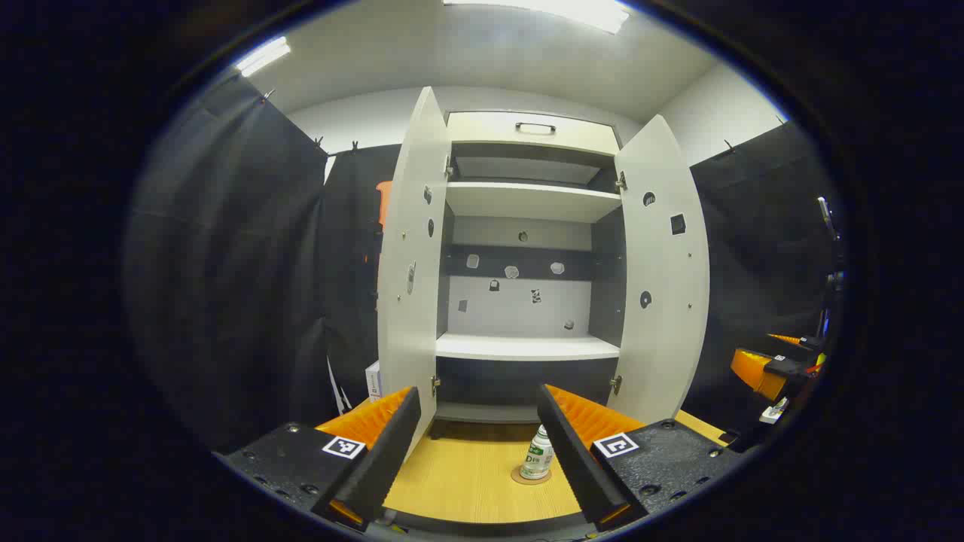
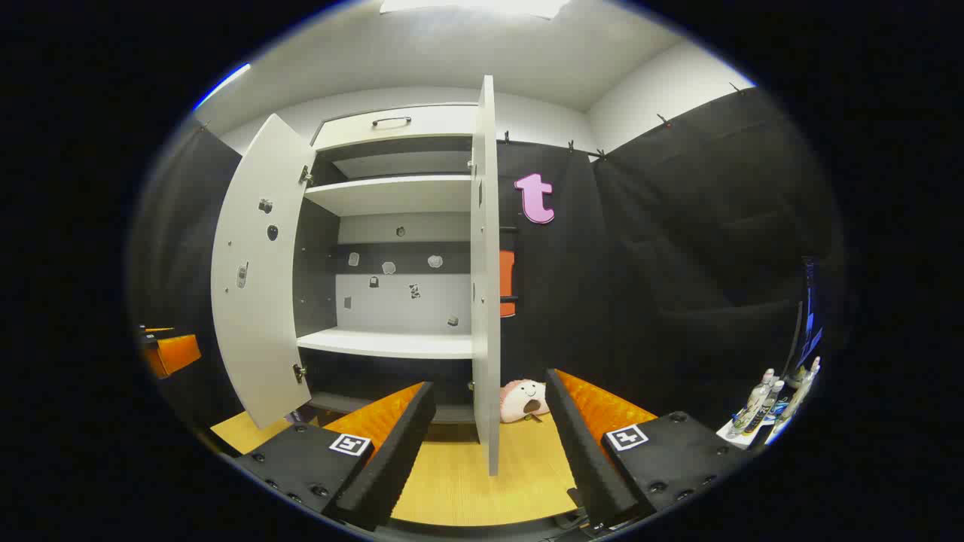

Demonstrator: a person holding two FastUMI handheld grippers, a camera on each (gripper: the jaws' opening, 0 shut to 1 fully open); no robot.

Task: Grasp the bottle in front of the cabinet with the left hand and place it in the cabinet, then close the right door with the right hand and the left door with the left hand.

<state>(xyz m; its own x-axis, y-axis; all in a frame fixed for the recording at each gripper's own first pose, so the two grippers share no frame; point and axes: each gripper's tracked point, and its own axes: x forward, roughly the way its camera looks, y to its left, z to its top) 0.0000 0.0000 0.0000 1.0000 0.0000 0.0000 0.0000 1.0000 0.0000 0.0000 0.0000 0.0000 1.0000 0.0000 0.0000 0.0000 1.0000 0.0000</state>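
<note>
Nothing in the job looks done yet. The small bottle [image 1: 538, 454] stands upright on a round coaster [image 1: 531, 476] on the wooden tabletop [image 1: 459, 474], in front of the cabinet [image 1: 527, 263] and not inside it. Both doors hang wide open: the left door [image 1: 410, 278] and the right door [image 1: 663, 278].

The left claw [image 1: 476, 444] is open wide and holds nothing. The bottle sits between its two fingers but close to the right-hand one, and I can't tell if they touch. The right claw [image 2: 489, 444] is open wide too, with nothing in it (the edge of the right door shows between its fingers, farther off).

So all three steps are left, I think: grab the bottle and put it on a shelf [image 1: 527, 346], push the right door shut, then the left.

The bottle has a green and white label, but the writing is too small to read. A round pink plush toy [image 2: 523, 400] sits beside the cabinet.
</note>
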